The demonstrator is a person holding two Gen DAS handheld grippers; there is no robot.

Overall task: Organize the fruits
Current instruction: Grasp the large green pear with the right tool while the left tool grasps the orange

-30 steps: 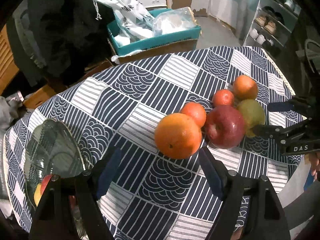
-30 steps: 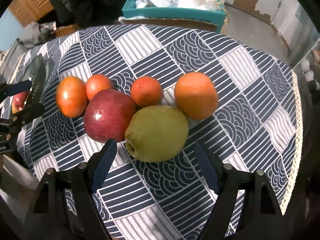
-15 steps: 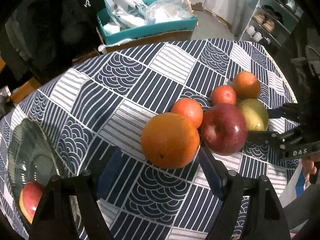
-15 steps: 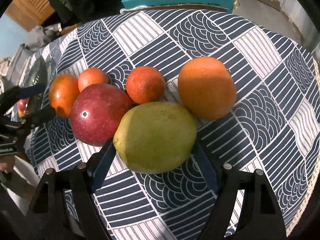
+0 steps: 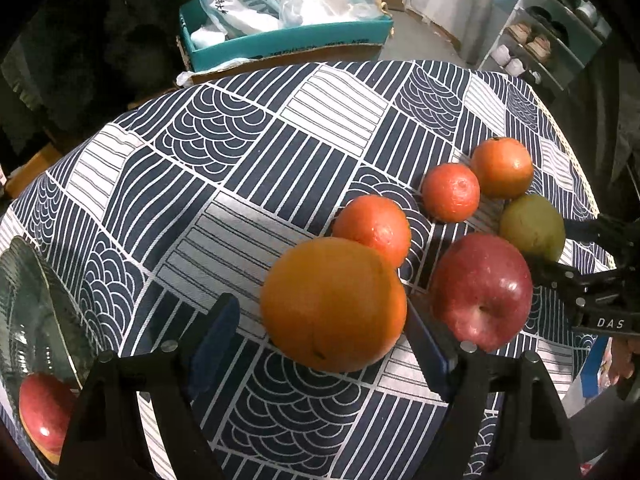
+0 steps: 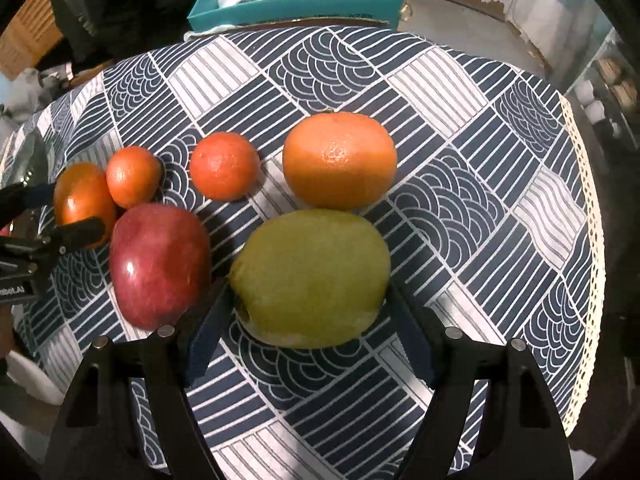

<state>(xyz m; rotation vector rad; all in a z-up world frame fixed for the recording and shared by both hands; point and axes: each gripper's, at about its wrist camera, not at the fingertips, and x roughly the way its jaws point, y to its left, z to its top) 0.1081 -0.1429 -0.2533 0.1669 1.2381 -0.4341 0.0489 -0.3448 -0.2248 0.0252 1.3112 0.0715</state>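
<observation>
A round table covered by a navy-and-white patterned tablecloth [image 5: 248, 184] is shown in both wrist views. Six fruits are grouped on its right portion.

Left gripper [image 5: 320, 328]: the jaws are opening, and a large orange [image 5: 332, 304] is located between them. The right pad stands at the orange's side (contact cannot be confirmed); a visible gap is left at the left pad. No grip on the orange is seen.

Right gripper [image 6: 308, 316]: the jaws are set wide, one on each side of a green pear [image 6: 312, 276], which rests on the cloth. Whether the pads press on the pear cannot be told.

Fruit layout, as seen from the right wrist view:
- A red apple [image 6: 160, 264] lies just left of the pear.
- A mandarin [image 6: 340, 160] is placed just beyond the pear.
- A small tangerine [image 6: 224, 166] lies left of the mandarin.
- A second small tangerine [image 6: 134, 176] lies further left, touching the large orange.

At the table's near left edge, a glass bowl [image 5: 36, 300] is seen, with a second red apple [image 5: 42, 412] inside it. Beyond the far edge, a teal box [image 5: 288, 40] holding plastic bags is visible.
</observation>
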